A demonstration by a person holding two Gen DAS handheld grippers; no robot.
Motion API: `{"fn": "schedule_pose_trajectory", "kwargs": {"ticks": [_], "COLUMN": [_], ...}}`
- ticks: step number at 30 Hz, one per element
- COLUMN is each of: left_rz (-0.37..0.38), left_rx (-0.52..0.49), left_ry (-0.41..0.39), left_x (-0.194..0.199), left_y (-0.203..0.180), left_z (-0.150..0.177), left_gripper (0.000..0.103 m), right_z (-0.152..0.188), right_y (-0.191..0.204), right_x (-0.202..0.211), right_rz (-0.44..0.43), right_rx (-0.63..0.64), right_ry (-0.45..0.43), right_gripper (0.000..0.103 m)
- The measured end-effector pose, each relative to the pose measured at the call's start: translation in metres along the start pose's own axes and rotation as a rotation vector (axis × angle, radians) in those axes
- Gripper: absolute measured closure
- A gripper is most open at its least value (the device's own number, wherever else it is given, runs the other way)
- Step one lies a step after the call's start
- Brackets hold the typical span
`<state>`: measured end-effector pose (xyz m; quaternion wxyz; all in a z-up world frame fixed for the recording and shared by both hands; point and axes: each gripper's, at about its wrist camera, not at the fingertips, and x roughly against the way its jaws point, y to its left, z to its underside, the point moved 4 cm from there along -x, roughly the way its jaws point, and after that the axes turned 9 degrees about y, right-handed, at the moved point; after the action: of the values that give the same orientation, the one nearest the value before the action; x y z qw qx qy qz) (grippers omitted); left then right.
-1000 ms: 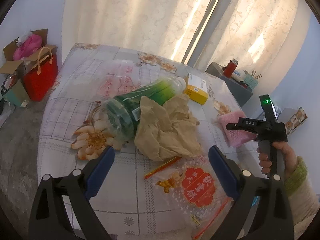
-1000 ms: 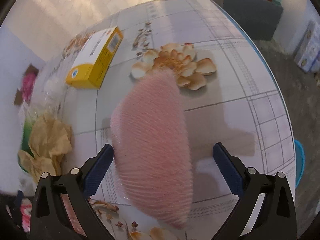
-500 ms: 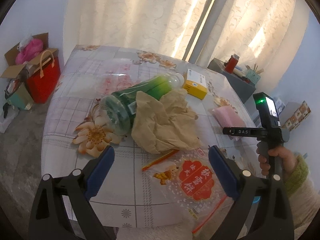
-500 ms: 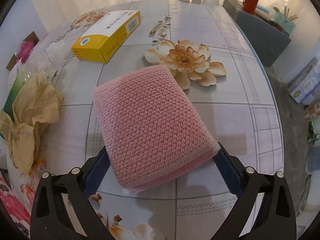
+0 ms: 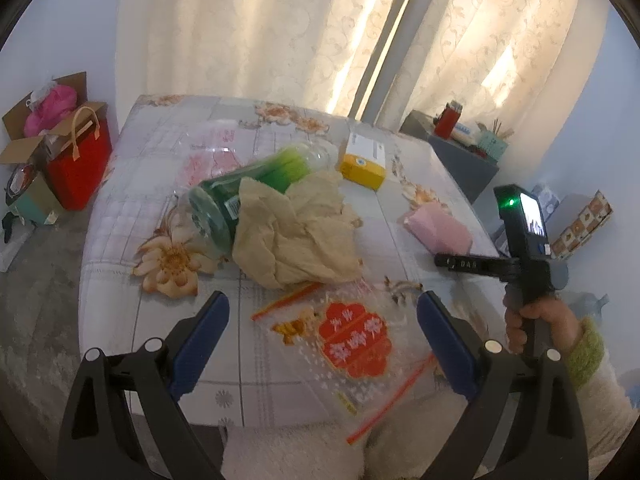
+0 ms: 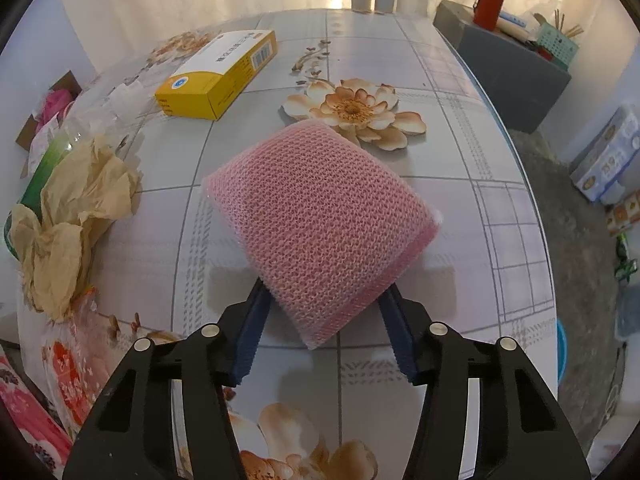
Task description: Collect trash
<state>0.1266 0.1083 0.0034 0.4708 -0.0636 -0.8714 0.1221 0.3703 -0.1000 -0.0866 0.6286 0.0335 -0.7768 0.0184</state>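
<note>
Slippage is the main risk: the right gripper, whose jaws have just been closing, pinches only the near corner of the pink mesh scouring pad on the floral tablecloth. The soft mesh may compress and pull free. The left gripper hangs wide open, empty.

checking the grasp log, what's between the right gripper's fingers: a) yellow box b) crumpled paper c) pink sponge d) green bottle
c: the right gripper has just been closing, and its blue pads press both sides of the pink sponge; the box, paper and bottle lie apart on the table.
</note>
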Motion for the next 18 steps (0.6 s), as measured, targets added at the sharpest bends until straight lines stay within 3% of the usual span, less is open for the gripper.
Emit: {"fn": "schedule_pose_trajectory", "kwargs": {"ticks": [3, 6, 8, 10, 12, 14, 18], "left_rz": [-0.029, -0.047, -0.038, -0.012, 0.004, 0.011, 0.013], "left_rx": [-0.017, -0.025, -0.028, -0.026, -0.030, -0.047, -0.056], "left_ry": [0.015, 0.031, 0.030, 0.022, 0.022, 0.031, 0.039], "left_x": [0.001, 0.002, 0.003, 0.006, 0.006, 0.004, -0.001], "left_y": [-0.003, -0.008, -0.010, -0.013, -0.015, -0.016, -0.013], "left_z": [0.004, 0.008, 0.011, 0.012, 0.012, 0.011, 0.004], "left_gripper": [0.010, 0.010, 0.010, 0.010, 0.010, 0.010, 0.010], "right_z": [-0.005, -0.005, -0.002, -0.002, 0.000, 0.002, 0.005], "right_y": [-0.006, -0.014, -0.021, -0.025, -0.029, -0.029, -0.026], "right_x": [-0.002, 0.000, 0.000, 0.001, 0.002, 0.007, 0.022], "right_rz": [-0.019, -0.046, -0.064, -0.105, -0.140, -0.143, -0.162], "right_rx": [0.003, 0.004, -0.010, -0.023, -0.025, -0.021, -0.014], "right_ry": [-0.021, -0.043, -0.048, -0.044, -0.038, -0.049, -0.086], "right_gripper": [0.057, 0.070, 0.079, 0.079, 0.068, 0.041, 0.027]}}
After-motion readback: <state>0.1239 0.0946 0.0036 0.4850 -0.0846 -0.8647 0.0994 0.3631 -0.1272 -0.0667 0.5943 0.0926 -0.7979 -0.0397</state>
